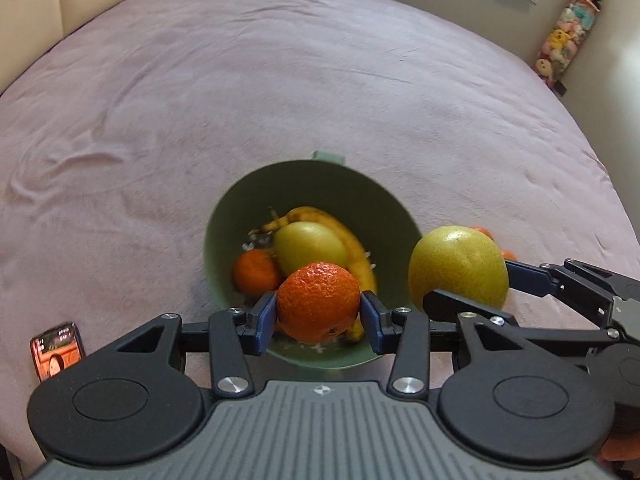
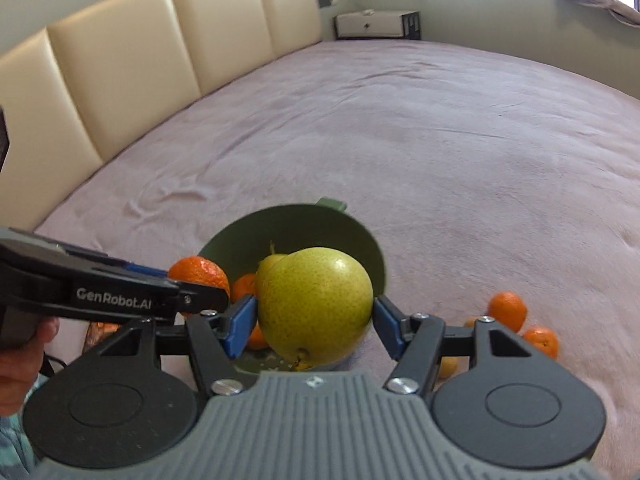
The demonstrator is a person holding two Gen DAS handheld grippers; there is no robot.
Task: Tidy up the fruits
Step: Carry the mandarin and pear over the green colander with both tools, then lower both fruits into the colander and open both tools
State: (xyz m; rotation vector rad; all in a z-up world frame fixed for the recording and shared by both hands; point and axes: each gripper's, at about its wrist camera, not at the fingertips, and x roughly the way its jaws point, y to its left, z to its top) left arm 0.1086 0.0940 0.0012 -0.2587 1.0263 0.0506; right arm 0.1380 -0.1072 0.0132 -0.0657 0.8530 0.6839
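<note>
A green bowl [image 1: 224, 216] sits on the pink bedspread and holds a banana [image 1: 356, 248], a yellow-green pear [image 1: 308, 246] and a mandarin [image 1: 254, 272]. My left gripper [image 1: 318, 314] is shut on another mandarin [image 1: 318, 300] just above the bowl's near rim. My right gripper [image 2: 316, 316] is shut on a large yellow-green pear [image 2: 316, 304], also over the bowl [image 2: 360, 240]. In the left wrist view that pear [image 1: 458, 266] hangs just right of the bowl. The left gripper's mandarin [image 2: 200, 270] shows at the left in the right wrist view.
Loose mandarins [image 2: 508, 310] lie on the bedspread [image 2: 440, 140] right of the bowl. A phone [image 1: 56, 350] lies at the near left. A padded cream headboard [image 2: 120, 72] runs along the far left edge; a nightstand [image 2: 376, 24] stands beyond. A hand [image 2: 24, 344] holds the left gripper.
</note>
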